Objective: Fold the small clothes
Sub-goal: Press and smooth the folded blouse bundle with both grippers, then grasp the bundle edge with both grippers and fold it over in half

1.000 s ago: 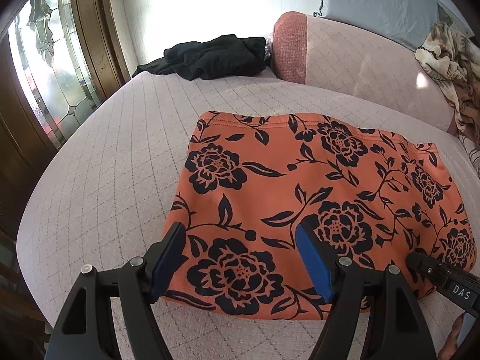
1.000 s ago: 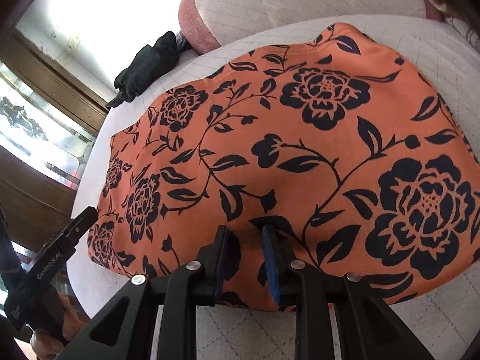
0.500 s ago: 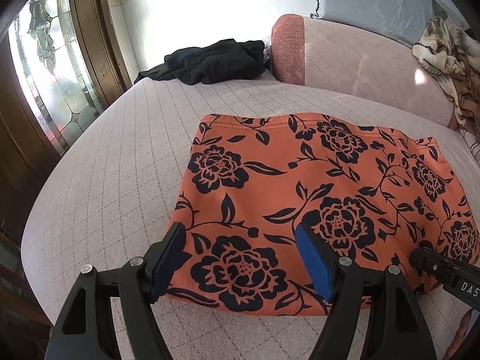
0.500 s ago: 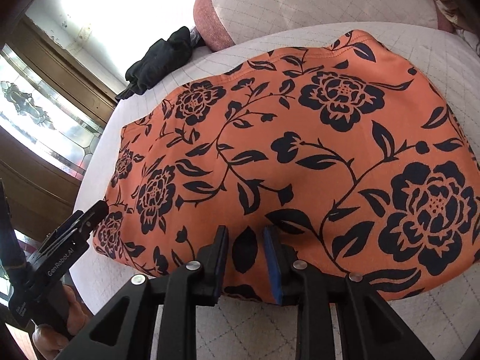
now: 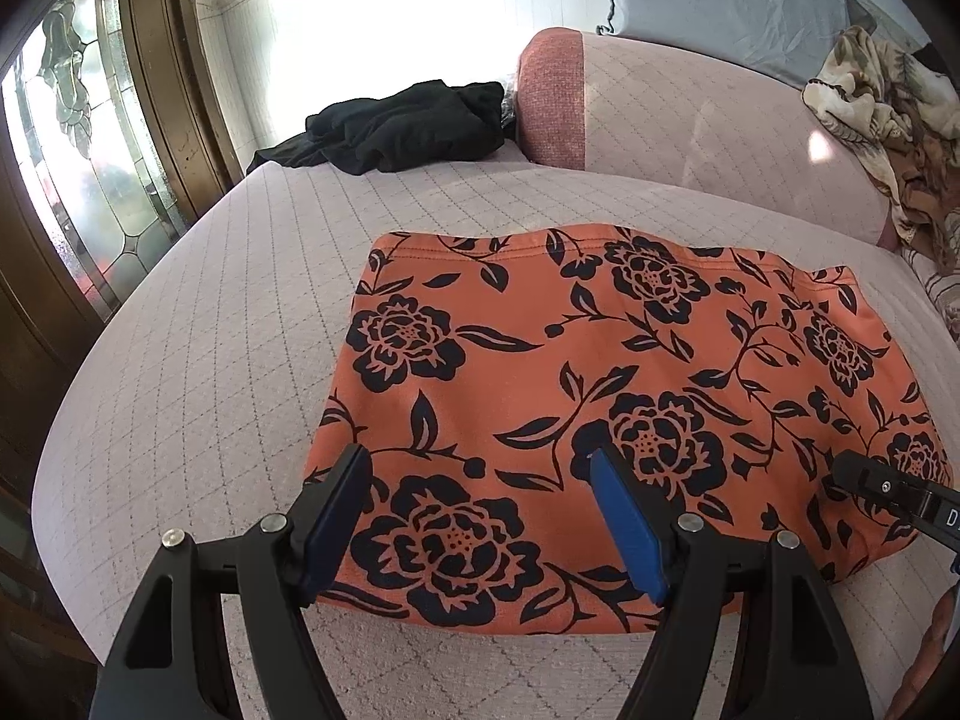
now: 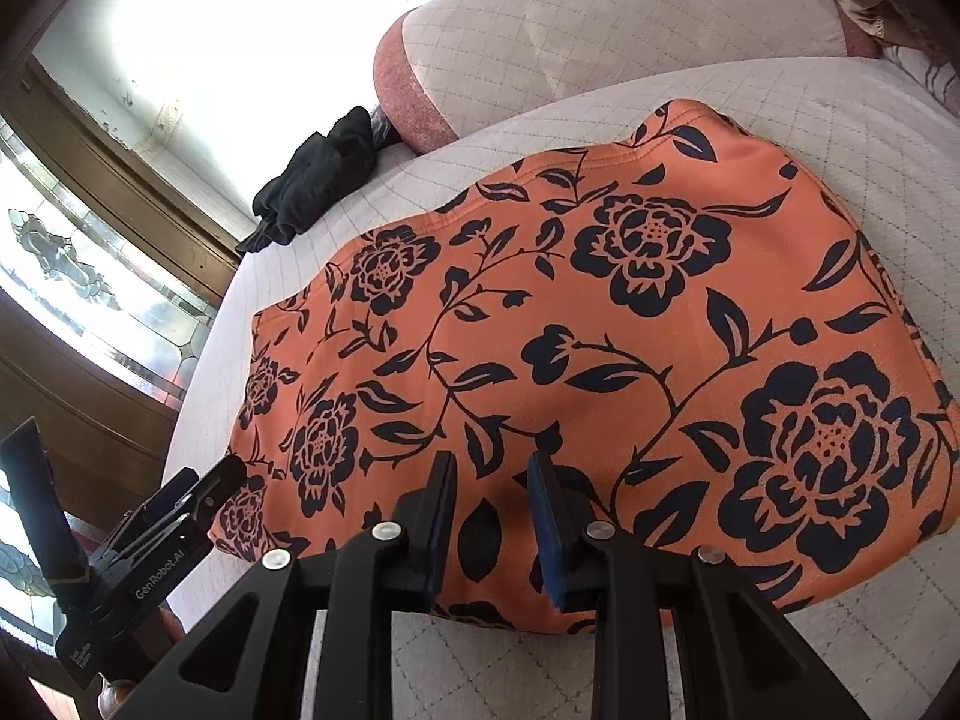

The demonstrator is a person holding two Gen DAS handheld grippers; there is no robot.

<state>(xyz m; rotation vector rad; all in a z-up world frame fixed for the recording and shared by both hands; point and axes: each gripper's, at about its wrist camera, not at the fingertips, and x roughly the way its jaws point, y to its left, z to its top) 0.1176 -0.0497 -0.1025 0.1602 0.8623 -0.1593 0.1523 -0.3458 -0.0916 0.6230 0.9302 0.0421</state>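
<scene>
An orange garment with black flowers (image 5: 600, 396) lies flat and folded on the quilted pink bed (image 5: 210, 330); it also shows in the right wrist view (image 6: 600, 360). My left gripper (image 5: 480, 480) is open wide, just above the garment's near edge, holding nothing. My right gripper (image 6: 489, 492) hovers over the near edge with its jaws a narrow gap apart, empty. The right gripper's tip (image 5: 864, 477) shows at the right of the left wrist view. The left gripper (image 6: 198, 498) shows at the left of the right wrist view.
A pile of black clothes (image 5: 396, 126) lies at the bed's far end by a pink bolster (image 5: 690, 126). A patterned blanket (image 5: 888, 114) lies at the far right. A wooden door with leaded glass (image 5: 78, 168) stands left of the bed.
Both grippers have drawn back a little toward the near edge of the garment. The right gripper's jaws have opened slightly. The garment has not moved.
</scene>
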